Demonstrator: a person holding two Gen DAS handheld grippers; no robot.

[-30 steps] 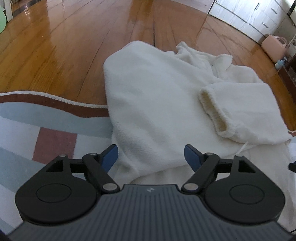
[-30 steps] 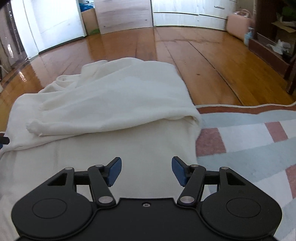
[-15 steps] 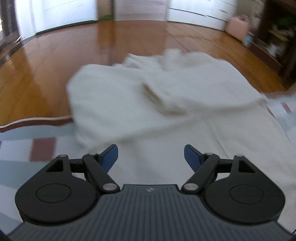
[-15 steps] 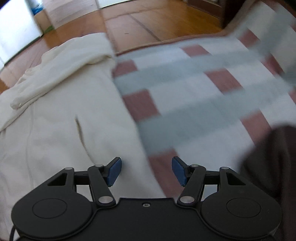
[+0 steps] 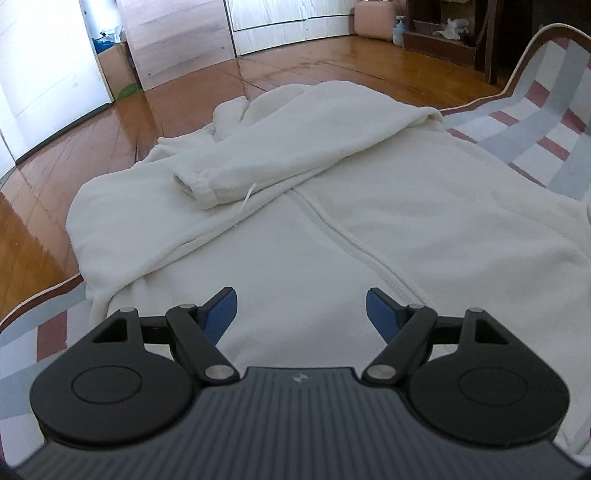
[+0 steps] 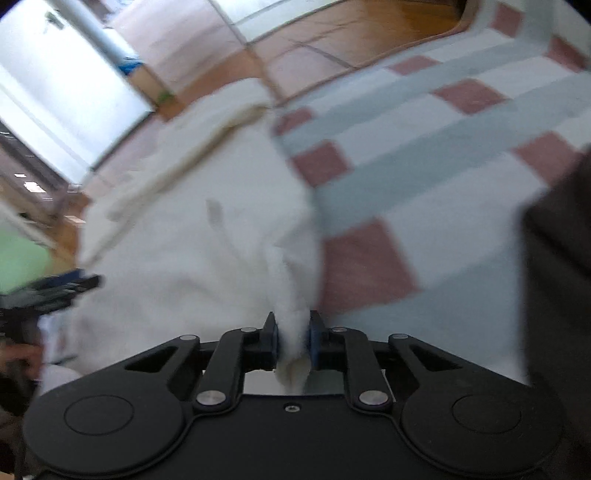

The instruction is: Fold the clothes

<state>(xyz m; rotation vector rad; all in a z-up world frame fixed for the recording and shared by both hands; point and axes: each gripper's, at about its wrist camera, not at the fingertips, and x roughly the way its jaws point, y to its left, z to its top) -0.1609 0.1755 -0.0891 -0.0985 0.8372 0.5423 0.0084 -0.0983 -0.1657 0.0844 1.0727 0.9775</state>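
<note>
White fleece jacket (image 5: 369,206) spread flat, partly on the checked rug (image 5: 546,140), partly over the rug's far edge onto the wooden floor (image 5: 332,70)
One sleeve (image 5: 295,147) folded across the chest, cuff (image 5: 192,184) lying left of the zipper seam (image 5: 354,243), a thin white cord (image 5: 245,201) trailing from just beside it
Left gripper (image 5: 301,314) low over the jacket's near part, blue pads (image 5: 219,314) spread wide apart, nothing between them, bare fleece showing in the gap
Right gripper (image 6: 293,336) at the jacket's right edge, close to the rug's pink and grey squares, jaws pressed onto a bunched fold of the white fleece (image 6: 291,321), fabric pinched between the pads and rising in a ridge away from the fingers
Right view heavily blurred, so fine detail of the fold not readable
Other gripper visible at the left edge of that view as a dark blurred shape (image 6: 48,291) beside the jacket
Dark shape (image 6: 557,280) along the right side of the right view, resting over the rug, identity unclear
Pink case (image 5: 373,18) and white cabinets (image 5: 288,14) at the far wall beyond the floor; cardboard box (image 5: 114,62) near the left doorway
</note>
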